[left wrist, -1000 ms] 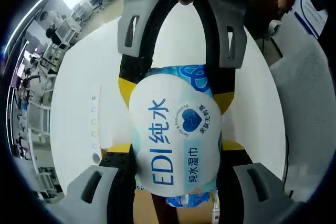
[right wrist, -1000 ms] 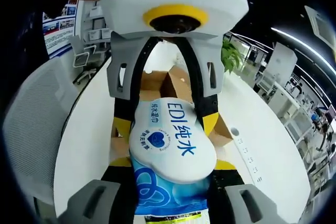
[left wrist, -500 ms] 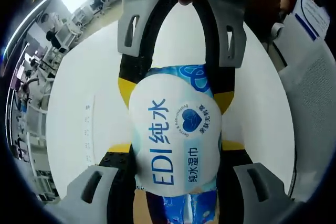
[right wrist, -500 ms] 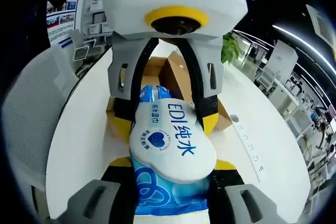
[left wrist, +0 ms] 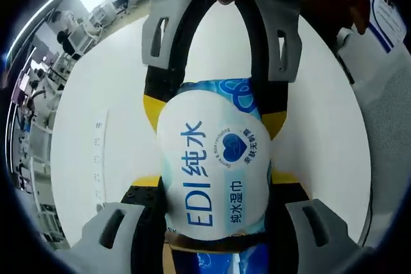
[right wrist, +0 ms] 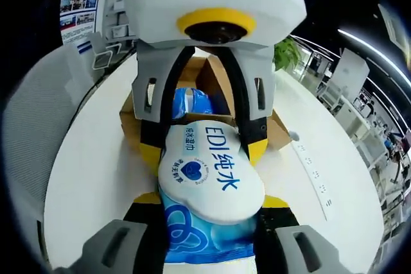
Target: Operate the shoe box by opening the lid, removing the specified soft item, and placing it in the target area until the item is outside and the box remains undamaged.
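Observation:
A soft wet-wipes pack [left wrist: 215, 165], white label over blue wrap, hangs in the air with a gripper clamped on each end. In the left gripper view my left gripper [left wrist: 215, 184] is shut on its near end and my right gripper [left wrist: 215, 110] reaches in from the top, shut on the far end. The right gripper view has the same pack [right wrist: 212, 178] held by my right gripper [right wrist: 212, 200] below and my left gripper [right wrist: 204, 151] above. Behind it the open cardboard shoe box [right wrist: 215, 75] stands on the white table, with a second blue pack [right wrist: 192, 102] inside.
The white round table [left wrist: 109, 94] carries a row of small marks [right wrist: 314, 181] to the right of the box. Grey mesh chairs [right wrist: 38, 133] stand at its left edge, and another chair [left wrist: 385, 126] at the right of the left gripper view. A potted plant [right wrist: 286, 52] is beyond.
Both grippers keep the same hold on the pack. The views have shifted: the box looks nearer and larger behind the pack, and the second pack inside it has come into sight.

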Demonstrator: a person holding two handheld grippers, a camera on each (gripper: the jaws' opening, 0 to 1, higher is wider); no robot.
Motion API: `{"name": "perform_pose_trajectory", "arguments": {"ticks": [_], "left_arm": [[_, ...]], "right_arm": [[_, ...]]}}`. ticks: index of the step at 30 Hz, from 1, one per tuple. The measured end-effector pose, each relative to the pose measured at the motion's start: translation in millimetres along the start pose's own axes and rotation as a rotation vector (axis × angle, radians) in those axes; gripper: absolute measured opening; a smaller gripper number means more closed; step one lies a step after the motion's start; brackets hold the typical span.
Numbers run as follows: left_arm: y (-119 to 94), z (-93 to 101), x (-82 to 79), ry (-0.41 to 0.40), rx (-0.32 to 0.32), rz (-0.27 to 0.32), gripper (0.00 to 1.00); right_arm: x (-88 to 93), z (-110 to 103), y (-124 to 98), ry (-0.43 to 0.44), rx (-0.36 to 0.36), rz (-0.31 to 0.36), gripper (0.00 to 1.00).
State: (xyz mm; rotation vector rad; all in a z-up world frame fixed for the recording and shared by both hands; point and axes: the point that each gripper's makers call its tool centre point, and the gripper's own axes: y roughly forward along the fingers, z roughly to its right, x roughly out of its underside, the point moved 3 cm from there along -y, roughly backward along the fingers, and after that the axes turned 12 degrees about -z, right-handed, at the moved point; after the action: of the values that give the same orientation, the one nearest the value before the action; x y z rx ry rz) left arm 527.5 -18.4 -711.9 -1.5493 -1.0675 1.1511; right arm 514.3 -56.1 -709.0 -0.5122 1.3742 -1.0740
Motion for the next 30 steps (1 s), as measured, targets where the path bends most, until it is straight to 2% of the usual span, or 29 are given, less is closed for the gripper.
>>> {"name": "perform_pose_trajectory", "arguments": {"ticks": [8,20,30], "left_arm": [[17,3.8,0.6,0.004,0.013,-0.011,0.62],[27,5.0,3.3,-0.006,0.032,-0.038,0.61],[33,5.8,2.6,-0.011,0.04,-0.023,0.62]], "right_arm": [[12.0,-3,13,0.008,-0.007,0.007,0.5],[17.4,-3,22,0.004,-0.029,0.023,0.51],[23.5,-4,27,-0.008,-0.036,0.019,0.53]]}}
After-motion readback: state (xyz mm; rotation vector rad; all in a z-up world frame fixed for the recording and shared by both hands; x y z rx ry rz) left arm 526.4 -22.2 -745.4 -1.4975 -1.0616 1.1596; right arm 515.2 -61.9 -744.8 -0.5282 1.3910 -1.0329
